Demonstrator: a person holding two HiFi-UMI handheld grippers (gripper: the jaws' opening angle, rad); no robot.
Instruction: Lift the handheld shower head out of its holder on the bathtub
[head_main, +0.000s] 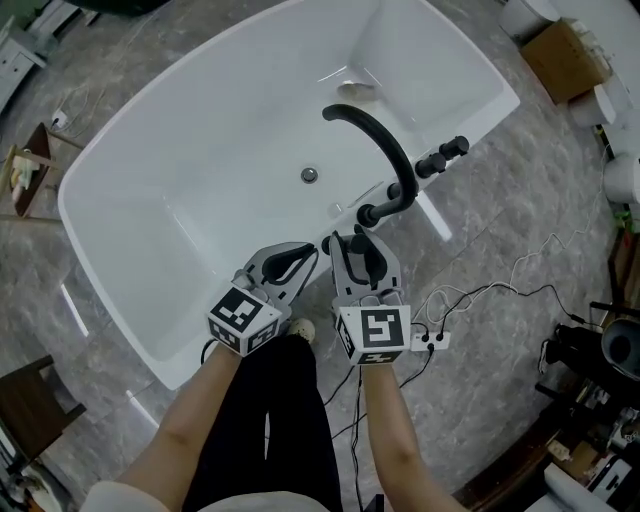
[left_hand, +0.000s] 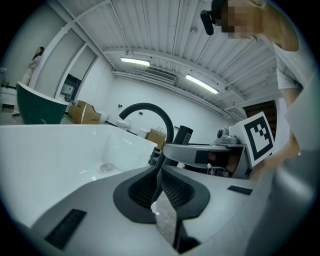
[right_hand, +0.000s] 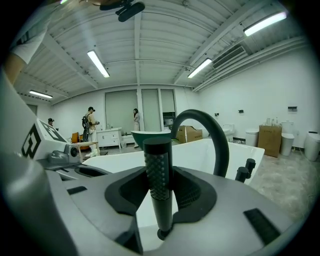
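Head view: the right hand-held gripper (head_main: 362, 243) sits at the bathtub (head_main: 120, 210) rim, just short of the faucet (head_main: 385, 150). Right gripper view: it clasps the shower head (right_hand: 158, 175) — long axis upright between its pads. Left gripper view: the left hand-held gripper (left_hand: 161, 187), alongside, is clenched empty.

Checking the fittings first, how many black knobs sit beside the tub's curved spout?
2: an outer knob and an inner knob, side by side right of the curved spout in the head view. Others may be hidden.
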